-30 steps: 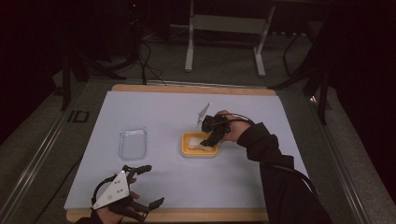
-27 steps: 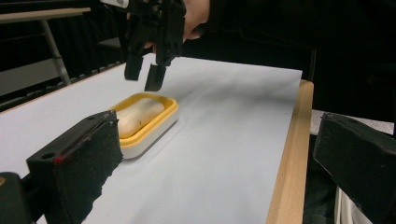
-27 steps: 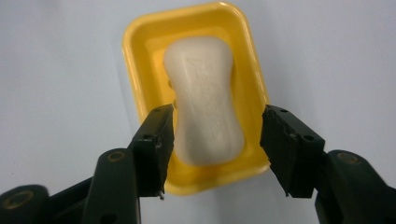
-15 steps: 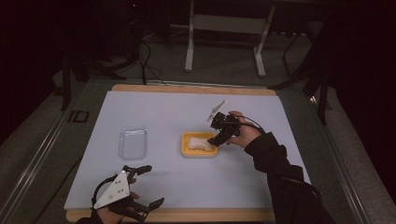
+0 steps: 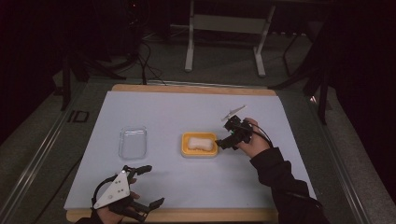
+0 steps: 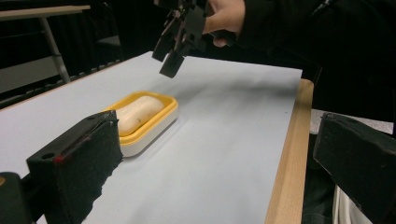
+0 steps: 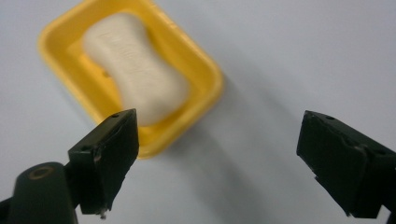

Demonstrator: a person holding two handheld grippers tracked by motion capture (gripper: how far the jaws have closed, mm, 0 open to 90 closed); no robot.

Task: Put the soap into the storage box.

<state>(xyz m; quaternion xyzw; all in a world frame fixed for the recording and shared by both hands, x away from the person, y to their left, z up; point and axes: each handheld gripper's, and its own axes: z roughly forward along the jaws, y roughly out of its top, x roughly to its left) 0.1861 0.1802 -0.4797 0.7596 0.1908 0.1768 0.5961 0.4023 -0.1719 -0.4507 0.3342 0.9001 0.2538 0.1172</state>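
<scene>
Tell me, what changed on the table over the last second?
The right gripper, which was down over the soap in the yellow dish, has drawn back to the dish's right side, jaws open and empty. The soap, dish, clear lid and left gripper stayed put.

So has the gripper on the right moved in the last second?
Yes. The right gripper was over the yellow soap dish a second ago; now it sits off the dish's right edge, jaws open, and the soap lies uncovered.
</scene>
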